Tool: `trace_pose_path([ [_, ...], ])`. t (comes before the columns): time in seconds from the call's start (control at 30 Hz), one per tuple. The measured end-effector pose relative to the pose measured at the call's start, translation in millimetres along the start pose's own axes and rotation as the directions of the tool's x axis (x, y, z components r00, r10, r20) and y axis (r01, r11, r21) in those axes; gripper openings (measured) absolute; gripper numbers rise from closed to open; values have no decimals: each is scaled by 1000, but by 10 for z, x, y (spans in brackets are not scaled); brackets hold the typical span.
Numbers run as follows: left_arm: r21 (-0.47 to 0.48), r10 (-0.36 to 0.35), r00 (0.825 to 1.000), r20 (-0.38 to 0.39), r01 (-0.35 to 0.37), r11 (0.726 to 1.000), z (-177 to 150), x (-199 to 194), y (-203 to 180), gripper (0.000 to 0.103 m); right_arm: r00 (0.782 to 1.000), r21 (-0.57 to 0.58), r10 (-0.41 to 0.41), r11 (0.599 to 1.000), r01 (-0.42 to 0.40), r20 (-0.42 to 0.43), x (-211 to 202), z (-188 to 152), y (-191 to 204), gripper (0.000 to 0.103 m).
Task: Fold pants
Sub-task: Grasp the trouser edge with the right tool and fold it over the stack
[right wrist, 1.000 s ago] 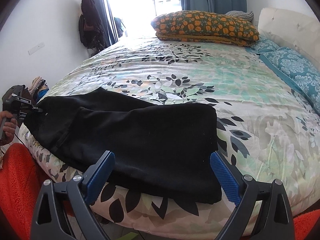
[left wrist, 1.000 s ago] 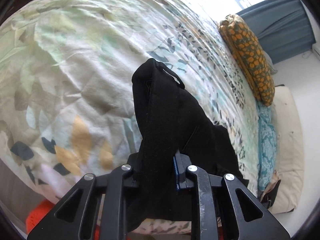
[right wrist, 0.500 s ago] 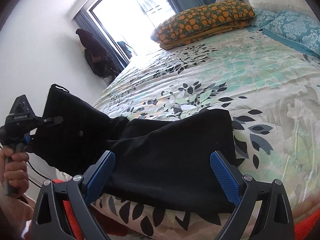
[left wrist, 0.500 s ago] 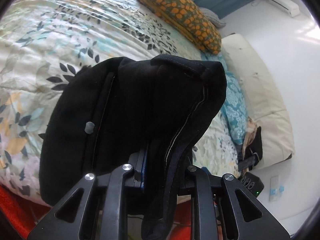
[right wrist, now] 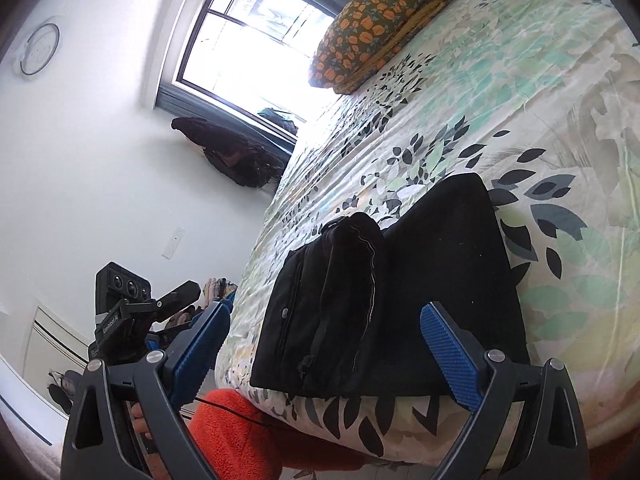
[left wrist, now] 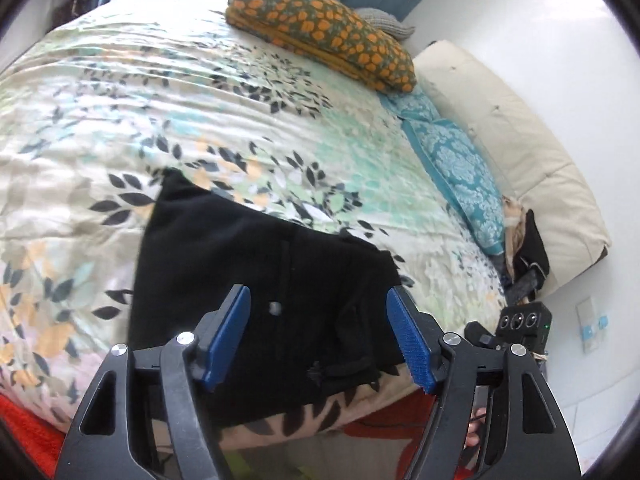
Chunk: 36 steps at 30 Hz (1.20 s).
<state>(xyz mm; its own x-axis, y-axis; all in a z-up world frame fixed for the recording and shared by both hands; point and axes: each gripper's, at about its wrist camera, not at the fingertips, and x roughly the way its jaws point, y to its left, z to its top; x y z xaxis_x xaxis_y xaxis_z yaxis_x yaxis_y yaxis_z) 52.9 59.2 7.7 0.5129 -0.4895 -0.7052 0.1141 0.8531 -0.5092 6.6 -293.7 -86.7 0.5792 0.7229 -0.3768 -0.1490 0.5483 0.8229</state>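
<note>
— What are the two claws doing?

— The left gripper [left wrist: 318, 334] has its blue pads spread and its jaws are opening; nothing is pinched between them, the cloth only lies beyond. The right gripper [right wrist: 326, 350] stands wide apart as well, holding nothing.

— And the pants?

— The black pants [right wrist: 392, 292] lie folded over on the near edge of the bed, on the leaf-patterned duvet [left wrist: 120, 120]. The waistband part, with its button [left wrist: 275, 307] and zip, sits on top of the folded legs.

— What lies farther out?

— An orange-flowered pillow [left wrist: 320, 36] at the far side of the bed, a teal pillow [left wrist: 460, 168] beside the cream headboard [left wrist: 520, 152], and a bright window [right wrist: 256, 44].
</note>
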Motion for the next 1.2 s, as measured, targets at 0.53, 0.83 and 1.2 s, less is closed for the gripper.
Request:
trace_pose_path([
  [0.53,-327,196,980,21,-179,928,-555,58,1237,73,900,-308,-319,924,225,-297,1020,-60,628,22],
  [0.83,-308,178,984,17,-164,937,-561,99,1189,73,911,-274,-316,930,244,-263,425,490,498,20],
  [1.2,-255,194,981,-5,-189,948,-570,180,1105,73,956,-77,-190,981,177,-225,46,637,201,20],
])
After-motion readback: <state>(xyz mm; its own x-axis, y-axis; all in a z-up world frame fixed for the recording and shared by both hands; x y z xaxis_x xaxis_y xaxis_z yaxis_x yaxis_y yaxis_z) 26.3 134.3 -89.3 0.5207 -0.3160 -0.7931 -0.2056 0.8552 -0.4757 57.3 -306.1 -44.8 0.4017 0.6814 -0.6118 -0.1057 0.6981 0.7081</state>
